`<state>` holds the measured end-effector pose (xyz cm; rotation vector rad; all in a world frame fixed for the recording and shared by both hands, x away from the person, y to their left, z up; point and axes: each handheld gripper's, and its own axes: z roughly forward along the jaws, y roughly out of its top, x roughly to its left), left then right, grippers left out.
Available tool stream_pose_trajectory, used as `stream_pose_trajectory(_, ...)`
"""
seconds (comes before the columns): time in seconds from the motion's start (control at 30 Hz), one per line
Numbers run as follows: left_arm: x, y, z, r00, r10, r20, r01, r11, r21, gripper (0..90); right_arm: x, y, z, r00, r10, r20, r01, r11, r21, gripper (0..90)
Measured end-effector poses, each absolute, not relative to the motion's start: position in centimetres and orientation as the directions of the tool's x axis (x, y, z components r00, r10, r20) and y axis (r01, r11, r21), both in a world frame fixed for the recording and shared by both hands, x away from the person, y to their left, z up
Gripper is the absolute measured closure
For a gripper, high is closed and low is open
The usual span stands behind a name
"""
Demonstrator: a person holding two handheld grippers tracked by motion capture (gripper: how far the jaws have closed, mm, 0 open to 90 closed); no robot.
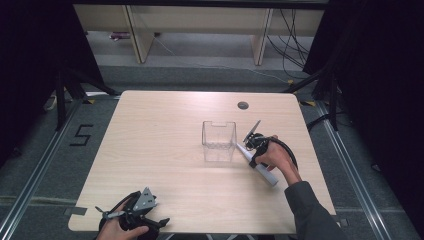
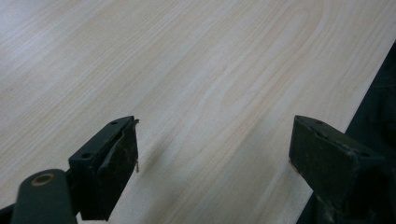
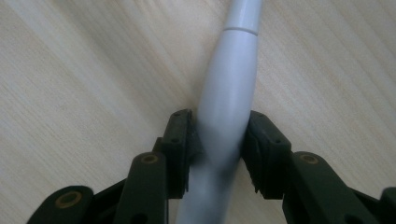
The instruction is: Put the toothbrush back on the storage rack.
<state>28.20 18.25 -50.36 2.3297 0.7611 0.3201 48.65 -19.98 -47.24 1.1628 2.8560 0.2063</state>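
Note:
A long white-grey tube (image 1: 268, 177) lies slanted on the wooden table (image 1: 160, 130), to the right of a clear plastic box (image 1: 218, 141) that stands upright and looks empty. My right gripper (image 1: 252, 150) is down over the tube's upper end. In the right gripper view the tube (image 3: 231, 70) runs up between the jaws of this gripper (image 3: 219, 116), and both pads press its sides. My left gripper (image 1: 131, 215) rests at the table's front left edge. Its jaws (image 2: 215, 140) stand wide apart over bare wood with nothing between them.
A round cable hole (image 1: 243, 105) sits near the table's far edge. The table's edge (image 2: 369, 88) runs close beside my left gripper's right jaw. Shelving legs and cables (image 1: 290, 45) stand on the floor beyond the table, with dark curtains on both sides.

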Motion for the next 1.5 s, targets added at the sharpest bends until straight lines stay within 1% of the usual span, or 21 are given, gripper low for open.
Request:
stream_pose_trajectory(0.03,28.2,18.2,-50.4,0.801,0.598,0.027,0.437,-0.615,0.656,15.0,48.6,-20.0,-47.2,-0.716,0.698,0.003,0.692,0.708,0.143,62.9)
stream_pose_trajectory(0.07,28.2,18.2,-50.4,0.802,0.596,0.026,0.436,-0.615,0.656,15.0,48.7,-19.7,-47.2,-0.707,0.708,0.006,0.703,0.701,0.117,62.9)
stream_pose_trajectory(0.23,28.2,18.2,-50.4,0.803,0.596,0.025,0.436,-0.614,0.658,15.0,49.0,-19.5,-47.2,-0.71,0.704,0.002,0.701,0.707,0.092,63.0)
stream_pose_trajectory(0.27,28.2,18.2,-50.4,0.803,0.596,0.026,0.435,-0.615,0.658,15.0,49.1,-19.6,-47.3,-0.713,0.701,0.0,0.698,0.71,0.097,63.2)
stream_pose_trajectory(0.3,28.2,18.2,-50.3,0.804,0.595,0.027,0.434,-0.616,0.658,15.0,49.1,-19.5,-47.2,-0.704,0.71,0.014,0.709,0.701,0.075,63.5)
stream_pose_trajectory(0.37,28.2,18.3,-50.3,0.805,0.593,0.024,0.435,-0.616,0.657,15.0,49.3,-19.4,-47.2,-0.703,0.711,-0.011,0.709,0.702,0.072,64.5)
stream_pose_trajectory(0.4,28.2,18.3,-50.3,0.804,0.594,0.025,0.434,-0.614,0.659,15.0,49.4,-19.4,-47.1,-0.697,0.717,0.011,0.716,0.696,0.058,65.2)
stream_pose_trajectory(0.47,28.2,18.2,-50.3,0.805,0.593,0.024,0.432,-0.614,0.661,15.0,49.4,-19.6,-47.1,-0.686,0.728,0.006,0.727,0.685,0.054,65.9)
stream_pose_trajectory(0.5,28.2,18.2,-50.3,0.805,0.593,0.024,0.432,-0.614,0.661,15.0,49.6,-19.8,-47.1,-0.704,0.71,0.0,0.709,0.703,0.061,66.1)
stream_pose_trajectory(0.53,28.2,18.2,-50.3,0.804,0.594,0.026,0.432,-0.614,0.661,15.0,49.4,-19.7,-47.1,-0.681,0.732,0.001,0.731,0.68,0.054,66.1)
stream_pose_trajectory(0.57,28.2,18.2,-50.3,0.804,0.594,0.026,0.432,-0.614,0.661,15.0,49.5,-20.1,-47.2,-0.712,0.702,-0.008,0.7,0.711,0.068,66.2)
stream_pose_trajectory(0.7,28.2,18.2,-50.3,0.803,0.595,0.023,0.434,-0.612,0.661,15.0,49.5,-20.4,-47.2,-0.72,0.694,-0.021,0.69,0.718,0.093,66.4)
stream_pose_trajectory(0.77,28.2,18.2,-50.3,0.806,0.592,0.018,0.439,-0.617,0.653,15.0,49.2,-20.5,-46.9,-0.674,0.739,0.011,0.737,0.671,0.085,66.5)
stream_pose_trajectory(0.97,28.2,18.2,-50.3,0.804,0.595,0.024,0.434,-0.612,0.661,15.0,49.3,-21.4,-46.2,-0.647,0.762,0.01,0.759,0.643,0.103,66.5)
stream_pose_trajectory(1.03,28.2,18.2,-50.3,0.803,0.595,0.024,0.434,-0.612,0.661,15.0,49.5,-21.9,-45.9,-0.662,0.749,-0.005,0.743,0.658,0.124,66.5)
stream_pose_trajectory(1.2,28.2,18.2,-50.3,0.805,0.592,0.021,0.437,-0.617,0.655,15.0,49.6,-22.8,-44.8,-0.646,0.763,-0.015,0.747,0.637,0.192,66.5)
stream_pose_trajectory(1.23,28.2,18.2,-50.3,0.806,0.592,0.02,0.437,-0.617,0.654,15.0,49.6,-22.8,-44.8,-0.646,0.763,-0.015,0.747,0.637,0.192,66.5)
stream_pose_trajectory(1.27,28.2,18.2,-50.3,0.804,0.594,0.021,0.436,-0.613,0.659,15.0,49.5,-23.2,-44.3,-0.644,0.765,-0.015,0.743,0.629,0.227,66.6)
stream_pose_trajectory(1.37,28.2,18.2,-50.3,0.801,0.598,0.024,0.436,-0.611,0.661,15.0,49.5,-23.6,-43.9,-0.638,0.77,-0.009,0.742,0.619,0.259,66.5)
stream_pose_trajectory(1.4,28.2,18.2,-50.3,0.804,0.595,0.022,0.435,-0.613,0.659,15.0,49.5,-24.1,-43.5,-0.63,0.777,-0.009,0.737,0.601,0.31,66.6)
stream_pose_trajectory(1.5,28.2,18.2,-50.3,0.801,0.599,0.024,0.437,-0.611,0.66,15.0,49.3,-24.6,-42.8,-0.592,0.806,0.007,0.753,0.55,0.361,66.6)
